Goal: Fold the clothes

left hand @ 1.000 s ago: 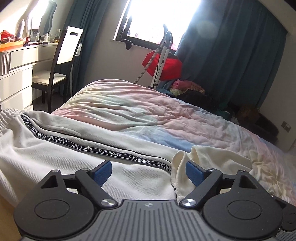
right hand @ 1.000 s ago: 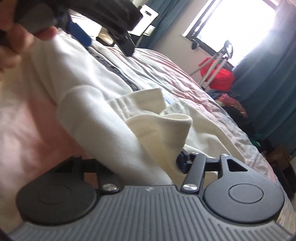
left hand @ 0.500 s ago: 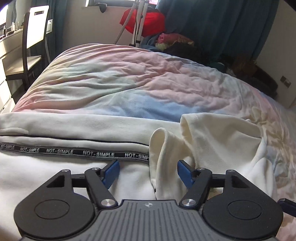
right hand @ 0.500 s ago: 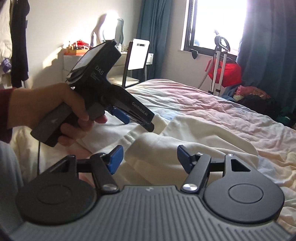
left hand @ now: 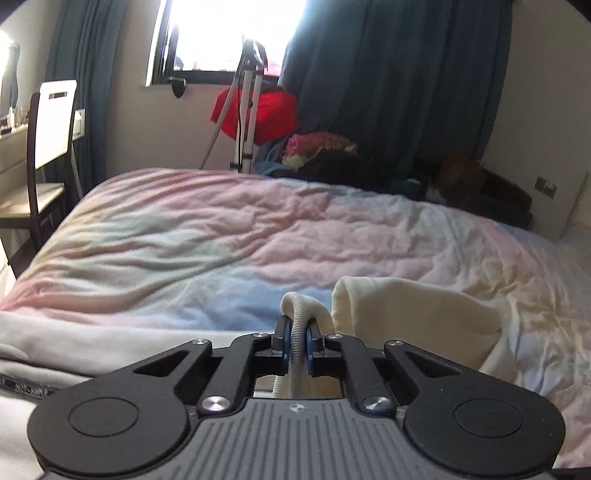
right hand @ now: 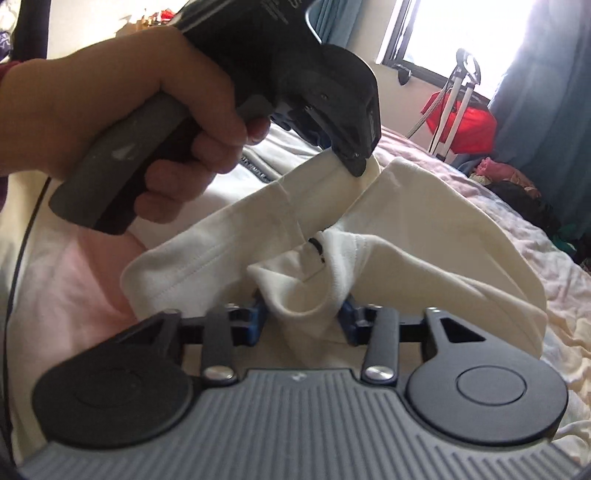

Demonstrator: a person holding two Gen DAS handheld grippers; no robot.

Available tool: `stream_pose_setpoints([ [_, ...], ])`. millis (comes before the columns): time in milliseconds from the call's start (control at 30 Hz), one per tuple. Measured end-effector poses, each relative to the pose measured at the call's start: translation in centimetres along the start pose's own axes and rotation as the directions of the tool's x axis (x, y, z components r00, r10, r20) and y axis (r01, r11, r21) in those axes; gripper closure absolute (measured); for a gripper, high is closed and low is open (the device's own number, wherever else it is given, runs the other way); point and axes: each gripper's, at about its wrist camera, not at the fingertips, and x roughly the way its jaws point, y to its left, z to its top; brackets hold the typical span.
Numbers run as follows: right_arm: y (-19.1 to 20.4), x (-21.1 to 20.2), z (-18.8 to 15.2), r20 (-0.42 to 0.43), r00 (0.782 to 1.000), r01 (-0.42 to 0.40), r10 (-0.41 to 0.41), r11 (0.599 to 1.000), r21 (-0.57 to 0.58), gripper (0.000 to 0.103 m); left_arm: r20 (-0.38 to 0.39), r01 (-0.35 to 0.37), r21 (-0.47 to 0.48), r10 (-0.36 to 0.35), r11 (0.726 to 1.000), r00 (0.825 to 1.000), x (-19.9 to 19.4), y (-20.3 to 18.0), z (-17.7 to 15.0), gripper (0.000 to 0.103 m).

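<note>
Above bed (left hand: 229,236), left gripper (left hand: 295,345) pinching cream garment (right hand: 424,221) edge; right gripper (right hand: 301,319) half-spread around fold.

we see daylight pouring in from the window (left hand: 229,33) far ahead of the left hand-held gripper (left hand: 295,345), blown out to pure white with haze spilling onto the curtains (left hand: 388,85) beside it. the bed (left hand: 221,236) ahead is softly lit, its wrinkles casting gentle shadows. the near body of the left hand-held gripper sits in shade. in the right wrist view the window (right hand: 461,33) up and to the right flares again, and the hand (right hand: 122,110) close by is slightly blurred. both views bend strongly at the edges, with dark vignetted corners.
</note>
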Motion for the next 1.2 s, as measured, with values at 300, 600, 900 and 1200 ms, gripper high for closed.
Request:
stream_pose_setpoints([
  [300,1.4,-0.8,-0.6,-0.031,0.999,-0.01,0.009,1.0,-0.028,0.085,-0.093,-0.038,-0.08,0.031,0.996,0.995,1.8,2.2,-0.6,0.088],
  [600,-5.5,-2.2,-0.3,0.118,0.972,-0.236,0.205,0.868,0.436,0.027,-0.09,-0.07,-0.099,0.061,0.993,0.994,-4.4,1.7,-2.4,0.038],
  [900,-7.6,-10.1,-1.2,0.215,0.973,-0.074,-0.083,0.772,0.631,0.018,0.094,-0.117,0.008,0.116,0.993,0.989,-16.9,-2.5,-6.1,0.0],
  [1200,-8.2,-12.4,-2.2,0.195,0.965,-0.009,-0.177,0.718,0.696,0.015,-0.105,-0.168,-0.537,0.132,0.827,0.986,-20.5,8.9,-8.3,0.0],
])
